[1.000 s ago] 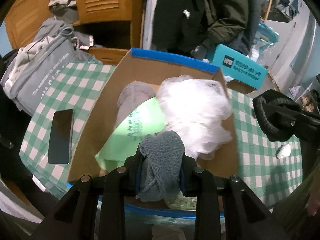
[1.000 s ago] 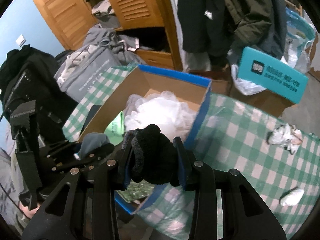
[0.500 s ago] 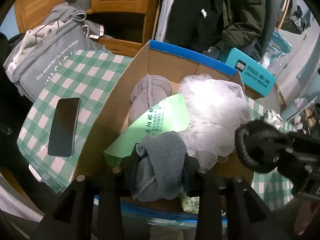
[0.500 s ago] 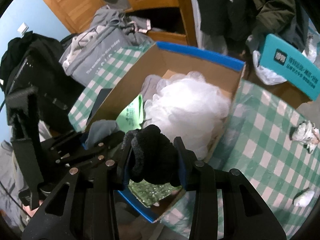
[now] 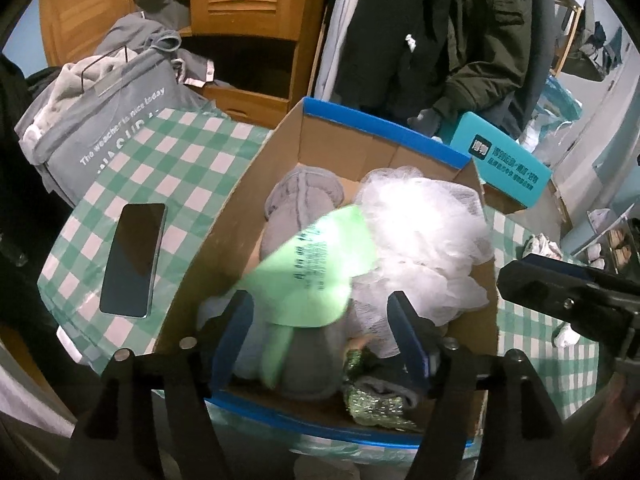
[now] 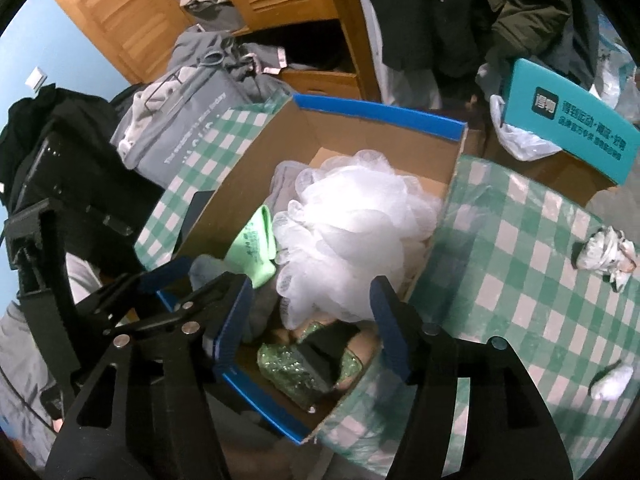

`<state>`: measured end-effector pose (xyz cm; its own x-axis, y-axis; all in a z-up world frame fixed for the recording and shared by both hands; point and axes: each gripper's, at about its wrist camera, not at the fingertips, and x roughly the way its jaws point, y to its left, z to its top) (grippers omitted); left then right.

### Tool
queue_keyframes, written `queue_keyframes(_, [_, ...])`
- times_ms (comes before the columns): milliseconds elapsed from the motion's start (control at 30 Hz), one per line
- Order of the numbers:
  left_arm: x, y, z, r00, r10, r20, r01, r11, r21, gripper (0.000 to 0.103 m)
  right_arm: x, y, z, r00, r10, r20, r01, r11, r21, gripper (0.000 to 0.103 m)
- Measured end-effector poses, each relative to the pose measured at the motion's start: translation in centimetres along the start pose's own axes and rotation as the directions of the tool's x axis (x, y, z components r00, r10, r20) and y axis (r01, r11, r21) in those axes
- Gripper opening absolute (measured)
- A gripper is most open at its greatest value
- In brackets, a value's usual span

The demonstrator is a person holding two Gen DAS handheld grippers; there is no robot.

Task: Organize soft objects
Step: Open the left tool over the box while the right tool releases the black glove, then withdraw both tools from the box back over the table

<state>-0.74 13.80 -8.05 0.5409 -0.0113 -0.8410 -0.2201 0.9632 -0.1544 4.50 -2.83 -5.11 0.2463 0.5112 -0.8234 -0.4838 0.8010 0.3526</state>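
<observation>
Both your left gripper (image 5: 320,320) and right gripper (image 6: 310,322) are opening empty over the cardboard box (image 5: 384,140), soft items piled inside, and that springy white mesh pouf (image 6: 352,224) may shove the loose pieces out.

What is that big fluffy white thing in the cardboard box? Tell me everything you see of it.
The big white ruffled mesh puff looks like a netted bath sponge: translucent, bunched in soft folds, brightly lit. It fills the right half of the blue-rimmed cardboard box, lying against the right wall, beside a light green printed bag and a grey folded cloth. Neither claw touches it.
</observation>
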Motion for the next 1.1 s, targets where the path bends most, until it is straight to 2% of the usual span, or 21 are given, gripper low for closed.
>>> queue_keyframes(100, [-0.1,-0.5,0.0,1.0,0.0,0.005,0.0,1.0,0.013,0.077,-0.3,-0.4,-0.1,1.0,-0.026,0.004,0.026,1.0,0.005,0.065])
queue_keyframes(567, [-0.6,-4.2,-0.3,1.0,-0.025,0.016,0.024,0.996,0.09,0.077,-2.8,-3.9,-0.8,0.995,-0.091,0.043,0.088,0.993,0.075,0.066])
queue_keyframes(1100, [-0.9,-9.7,-0.5,0.997,-0.067,0.03,0.06,0.977,0.204,0.08,-5.4,-8.5,-3.1,0.978,-0.201,0.053,0.192,0.971,0.141,0.067])
